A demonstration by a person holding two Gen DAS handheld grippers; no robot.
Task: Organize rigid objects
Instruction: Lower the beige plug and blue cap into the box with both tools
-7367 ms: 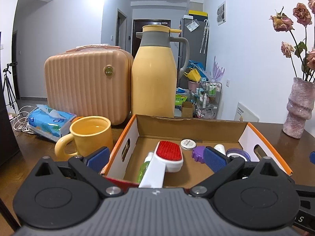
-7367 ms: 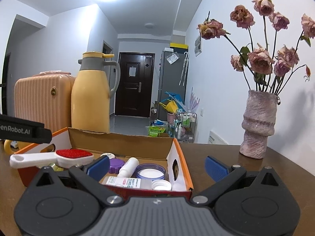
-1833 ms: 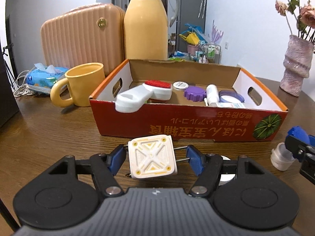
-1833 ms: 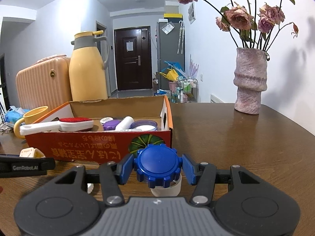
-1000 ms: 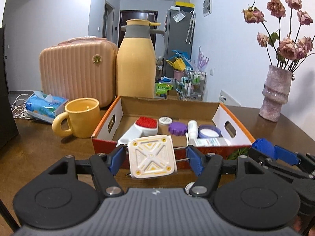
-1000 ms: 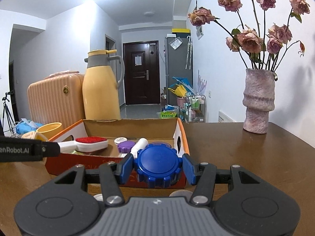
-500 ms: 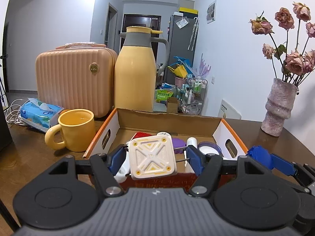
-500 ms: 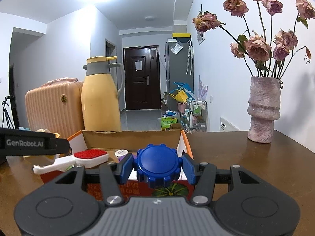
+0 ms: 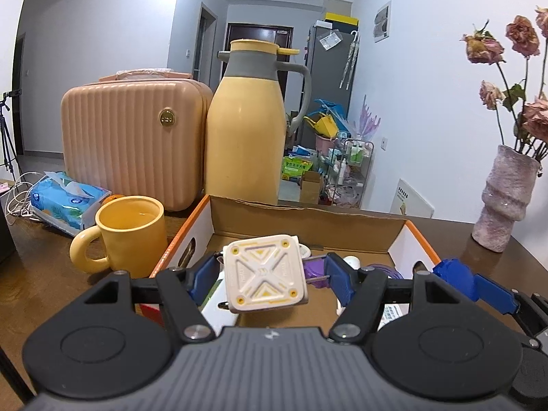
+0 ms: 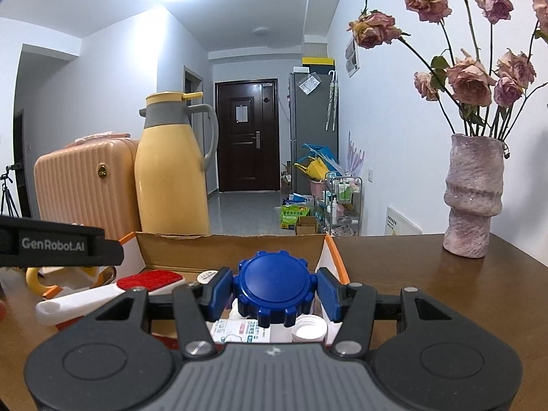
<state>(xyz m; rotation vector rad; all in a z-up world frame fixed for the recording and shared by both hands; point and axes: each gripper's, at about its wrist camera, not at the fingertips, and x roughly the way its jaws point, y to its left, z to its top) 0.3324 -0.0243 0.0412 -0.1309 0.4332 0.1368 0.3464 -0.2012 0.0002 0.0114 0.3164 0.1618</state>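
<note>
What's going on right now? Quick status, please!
Left gripper shut on white square block. Right gripper shut on blue-capped jar. Both over the open box, already part full. Nothing in the way.

A dark wooden table (image 10: 428, 284) carried an open cardboard box (image 9: 308, 221), with a yellow mug (image 9: 128, 231) just beside its left wall, a blue tissue pack (image 9: 65, 198), a peach ribbed case (image 9: 130, 144), a yellow thermos jug (image 9: 246, 144) behind it, and a pink vase (image 10: 472, 195) well apart at right.
</note>
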